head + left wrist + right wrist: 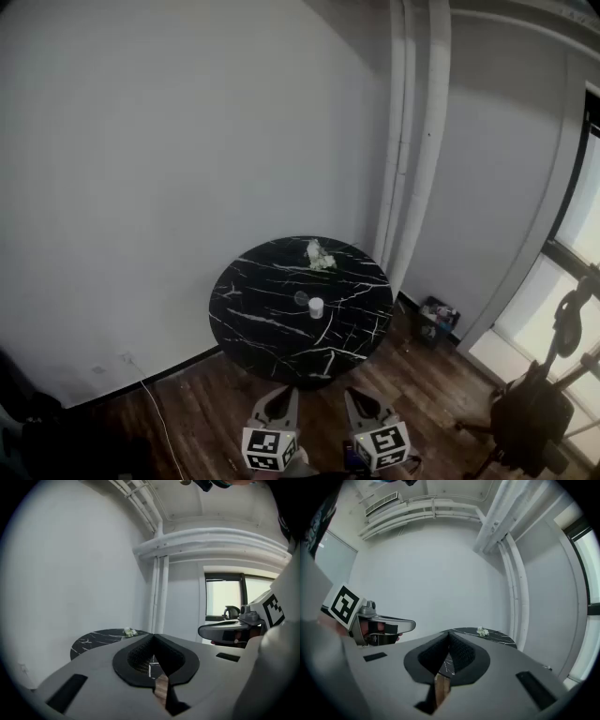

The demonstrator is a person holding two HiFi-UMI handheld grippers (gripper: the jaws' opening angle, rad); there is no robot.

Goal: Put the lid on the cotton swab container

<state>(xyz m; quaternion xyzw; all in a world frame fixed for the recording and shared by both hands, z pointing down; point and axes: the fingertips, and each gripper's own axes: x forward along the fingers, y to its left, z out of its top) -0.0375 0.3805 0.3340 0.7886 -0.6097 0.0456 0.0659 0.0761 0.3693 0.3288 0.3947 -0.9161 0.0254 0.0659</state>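
Left gripper (pixel 284 397) clenched on nothing, tips meeting. Right gripper (pixel 356 397) the same, just beside it. Only print I see is the square black-and-white markers on both cubes.

Cotton swab container (pixel 316 306), small white cylinder, well ahead of both grippers on round black marble table (pixel 253 319) with white veins; any label too small to read. Lid (pixel 300 298), faint clear disc, just left of container. White flowers (pixel 321 255) beyond.

Wood floor (pixel 206 412) beneath grippers, white wall (pixel 169 141) ahead, pipes (pixel 412 141) ahead-right, window (pixel 572 281) far right.
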